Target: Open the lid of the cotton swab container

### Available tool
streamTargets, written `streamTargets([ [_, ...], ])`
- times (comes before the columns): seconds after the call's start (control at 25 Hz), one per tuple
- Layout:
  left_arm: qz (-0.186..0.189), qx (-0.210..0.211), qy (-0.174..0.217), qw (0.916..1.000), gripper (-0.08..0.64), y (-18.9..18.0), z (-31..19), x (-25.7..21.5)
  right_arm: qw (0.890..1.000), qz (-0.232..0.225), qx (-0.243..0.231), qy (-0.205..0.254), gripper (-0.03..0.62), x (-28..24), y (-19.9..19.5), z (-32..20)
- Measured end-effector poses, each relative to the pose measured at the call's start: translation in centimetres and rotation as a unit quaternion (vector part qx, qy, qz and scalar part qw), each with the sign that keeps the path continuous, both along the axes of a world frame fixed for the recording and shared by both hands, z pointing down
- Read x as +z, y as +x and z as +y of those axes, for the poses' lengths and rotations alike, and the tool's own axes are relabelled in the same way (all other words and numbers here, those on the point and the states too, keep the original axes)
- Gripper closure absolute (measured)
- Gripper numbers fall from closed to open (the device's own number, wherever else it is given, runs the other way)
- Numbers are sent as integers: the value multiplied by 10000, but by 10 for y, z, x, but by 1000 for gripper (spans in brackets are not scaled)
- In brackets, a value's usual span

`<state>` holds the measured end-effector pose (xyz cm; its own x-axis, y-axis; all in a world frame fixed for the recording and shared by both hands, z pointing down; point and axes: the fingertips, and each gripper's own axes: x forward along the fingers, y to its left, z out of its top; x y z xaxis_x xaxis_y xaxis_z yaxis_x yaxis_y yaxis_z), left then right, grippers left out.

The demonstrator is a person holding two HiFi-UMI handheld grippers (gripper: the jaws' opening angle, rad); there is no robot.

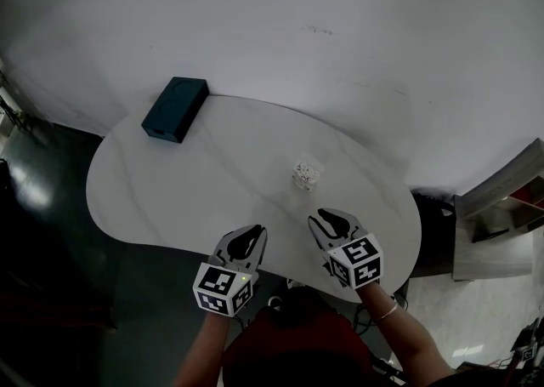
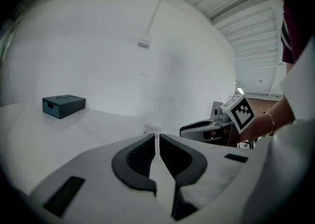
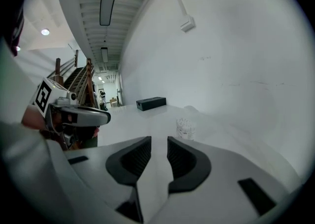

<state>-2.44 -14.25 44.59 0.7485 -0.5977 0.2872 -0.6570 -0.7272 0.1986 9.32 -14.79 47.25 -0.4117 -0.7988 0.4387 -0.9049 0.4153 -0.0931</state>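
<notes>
The cotton swab container is a small clear tub with white swabs, standing on the white oval table right of its middle. It also shows in the left gripper view and the right gripper view, a little way beyond each gripper's jaws. My left gripper hovers at the table's near edge, jaws shut on nothing. My right gripper is closer to the container, just below it in the head view. Its jaws stand apart with a narrow empty gap.
A dark teal box lies at the far left end of the table, well away from the container. A white wall runs behind the table. Dark floor lies to the left, and shelving stands at the right.
</notes>
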Motion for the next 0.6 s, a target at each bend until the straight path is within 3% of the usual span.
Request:
streamTargets([
  [0.2, -6, -83, 52, 10000, 512, -10, 10, -3, 9995, -196, 92, 211, 536, -18, -14, 19],
  [0.6, -57, -117, 177, 9998, 512, -23, 35, -7, 9983, -473, 257, 224, 575, -26, -28, 58],
])
